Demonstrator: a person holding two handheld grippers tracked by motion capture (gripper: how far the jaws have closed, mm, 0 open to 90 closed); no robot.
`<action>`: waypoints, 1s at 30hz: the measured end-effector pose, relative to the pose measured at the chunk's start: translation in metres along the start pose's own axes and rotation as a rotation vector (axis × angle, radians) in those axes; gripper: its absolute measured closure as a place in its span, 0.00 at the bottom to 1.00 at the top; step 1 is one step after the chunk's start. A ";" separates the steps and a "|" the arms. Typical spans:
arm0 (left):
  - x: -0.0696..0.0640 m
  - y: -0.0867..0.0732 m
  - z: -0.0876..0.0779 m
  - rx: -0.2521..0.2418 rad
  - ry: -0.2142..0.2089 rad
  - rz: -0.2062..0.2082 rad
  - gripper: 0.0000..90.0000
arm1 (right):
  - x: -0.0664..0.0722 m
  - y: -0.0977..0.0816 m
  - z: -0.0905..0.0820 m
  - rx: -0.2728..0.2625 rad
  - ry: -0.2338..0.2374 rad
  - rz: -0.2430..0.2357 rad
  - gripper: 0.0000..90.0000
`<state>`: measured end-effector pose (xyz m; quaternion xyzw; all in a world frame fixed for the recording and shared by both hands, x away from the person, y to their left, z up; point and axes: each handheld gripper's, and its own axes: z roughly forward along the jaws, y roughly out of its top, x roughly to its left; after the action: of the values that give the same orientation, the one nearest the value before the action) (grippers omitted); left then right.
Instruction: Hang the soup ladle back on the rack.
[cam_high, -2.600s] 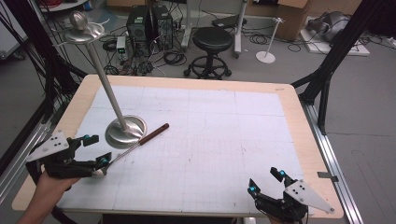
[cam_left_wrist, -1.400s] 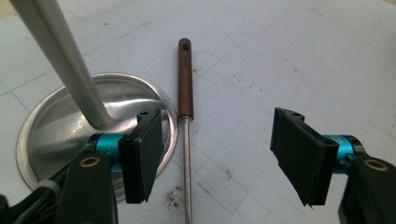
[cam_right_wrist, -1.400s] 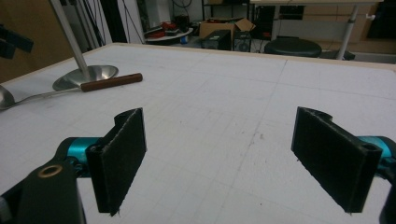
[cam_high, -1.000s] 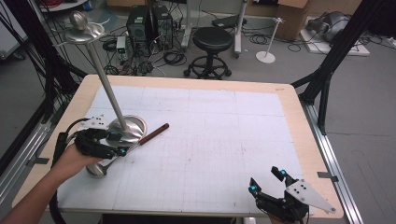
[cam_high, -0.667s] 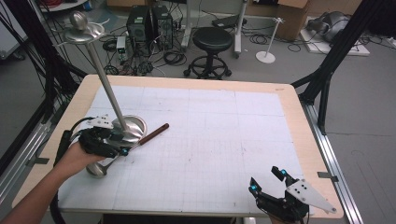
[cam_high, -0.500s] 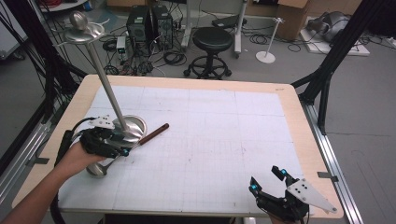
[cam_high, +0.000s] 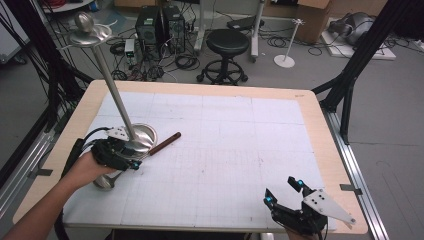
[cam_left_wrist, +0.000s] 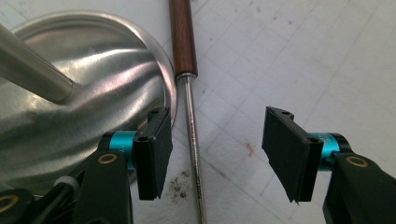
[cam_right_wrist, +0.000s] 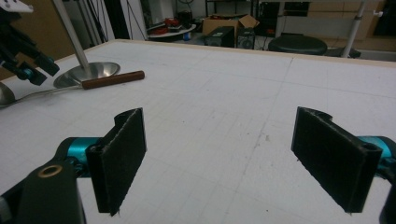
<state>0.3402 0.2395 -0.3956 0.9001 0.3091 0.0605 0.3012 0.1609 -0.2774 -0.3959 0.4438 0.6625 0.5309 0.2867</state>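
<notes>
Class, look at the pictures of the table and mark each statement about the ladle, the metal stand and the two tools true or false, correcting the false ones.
1. The left tool is open, its jaws astride the ladle's thin metal shaft. True.
2. The ladle's handle is blue plastic. False: brown wood.
3. The right tool grips the metal stand. False: it is open, far from it.
4. The stand's round base lies beside the ladle. True.

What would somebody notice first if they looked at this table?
Probably the tall shiny metal stand rising from its round base at the table's left. Right beside it lies a ladle with a brown wooden handle, and the left gripper hangs open over its thin metal shaft. The right gripper sits open at the near edge.
</notes>
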 end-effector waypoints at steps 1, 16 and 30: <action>0.000 0.000 0.002 0.009 0.001 -0.006 0.49 | -0.001 0.000 -0.001 -0.005 -0.003 -0.005 0.19; 0.005 -0.004 0.018 0.128 0.007 -0.003 0.65 | -0.002 0.000 -0.007 -0.016 -0.017 -0.002 0.19; 0.007 -0.004 0.020 0.146 0.037 -0.011 0.76 | -0.003 0.001 -0.008 -0.020 -0.022 0.002 0.19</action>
<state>0.3498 0.2361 -0.4152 0.9167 0.3231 0.0526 0.2294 0.1557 -0.2835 -0.3934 0.4474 0.6536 0.5330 0.2976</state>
